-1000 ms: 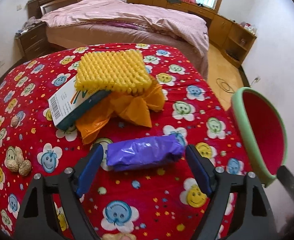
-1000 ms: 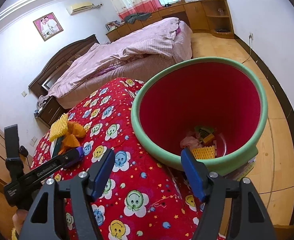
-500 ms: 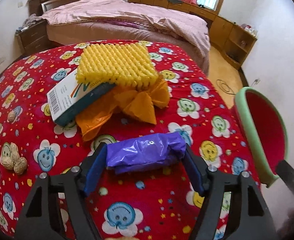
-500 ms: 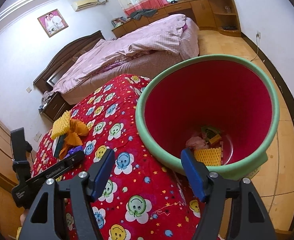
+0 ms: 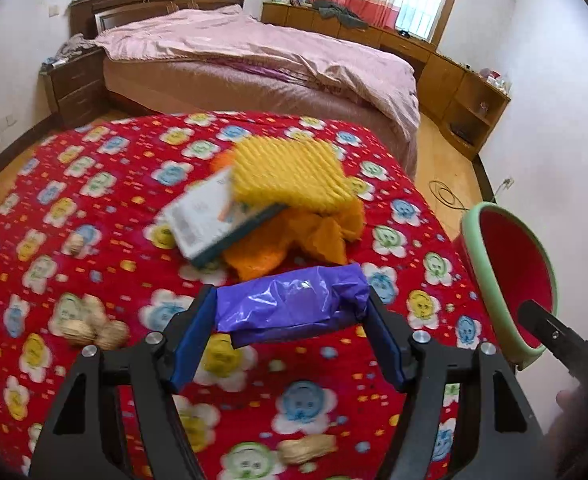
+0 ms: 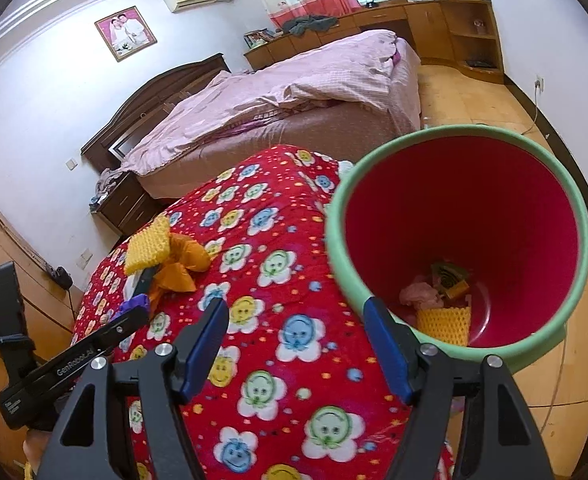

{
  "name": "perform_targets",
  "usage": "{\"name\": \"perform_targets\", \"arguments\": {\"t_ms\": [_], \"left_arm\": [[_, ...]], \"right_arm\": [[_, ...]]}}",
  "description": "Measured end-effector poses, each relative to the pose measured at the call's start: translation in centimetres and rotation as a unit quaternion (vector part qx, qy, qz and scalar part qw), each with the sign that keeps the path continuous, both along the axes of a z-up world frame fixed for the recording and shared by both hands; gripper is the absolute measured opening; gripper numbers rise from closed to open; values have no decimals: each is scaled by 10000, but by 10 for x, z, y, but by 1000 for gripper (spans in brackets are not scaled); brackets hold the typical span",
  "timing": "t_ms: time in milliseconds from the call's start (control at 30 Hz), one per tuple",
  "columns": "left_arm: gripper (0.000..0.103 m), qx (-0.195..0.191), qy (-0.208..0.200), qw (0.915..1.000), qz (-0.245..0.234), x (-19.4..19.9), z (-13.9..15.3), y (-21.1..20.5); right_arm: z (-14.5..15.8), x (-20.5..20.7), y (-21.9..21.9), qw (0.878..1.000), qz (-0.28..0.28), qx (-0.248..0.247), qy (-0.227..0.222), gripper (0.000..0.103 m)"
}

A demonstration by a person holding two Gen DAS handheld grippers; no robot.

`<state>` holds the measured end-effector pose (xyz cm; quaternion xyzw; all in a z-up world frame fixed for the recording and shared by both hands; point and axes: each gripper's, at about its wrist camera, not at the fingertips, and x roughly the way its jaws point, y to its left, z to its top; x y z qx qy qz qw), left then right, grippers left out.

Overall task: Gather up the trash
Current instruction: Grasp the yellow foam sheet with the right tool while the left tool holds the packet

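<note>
Left gripper (image 5: 292, 330) clamps the purple plastic packet (image 5: 292, 306) end to end, lifted above the table's near right portion. Light, soft, slick film; a grip across its bulk appears safest. Right gripper (image 6: 295, 346), jaws opening, empty, faces the bin (image 6: 575, 216).

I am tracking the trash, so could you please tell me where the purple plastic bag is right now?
In the left wrist view, the purple plastic bag sits clamped in the left gripper, above the red flowered blanket, just in front of the orange bag.
</note>
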<state>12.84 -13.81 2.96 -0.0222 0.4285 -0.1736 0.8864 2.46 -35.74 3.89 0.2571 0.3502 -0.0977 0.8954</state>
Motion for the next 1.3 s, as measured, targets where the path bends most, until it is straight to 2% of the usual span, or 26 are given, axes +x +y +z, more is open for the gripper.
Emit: {"name": "perform_targets", "arguments": {"t_ms": [67, 500, 600, 967, 1133, 1300], "left_arm": [[72, 53, -48, 10000, 66, 3, 3, 9], [72, 235, -379, 9974, 563, 33, 17, 78], [72, 275, -397, 9964, 700, 43, 15, 90], [72, 182, -215, 9949, 972, 64, -11, 110], [72, 234, -306, 9947, 955, 64, -15, 114], [72, 116, -316, 9949, 950, 66, -18, 119]], "right_arm": [[3, 5, 9, 10000, 56, -51, -20, 78], [20, 46, 63, 9986, 442, -283, -114, 84], [23, 59, 77, 9976, 574, -370, -144, 92], [22, 100, 109, 9938, 949, -572, -105, 92], [24, 115, 117, 9925, 972, -732, -153, 92], [24, 132, 129, 9906, 1020, -893, -187, 92]]}}
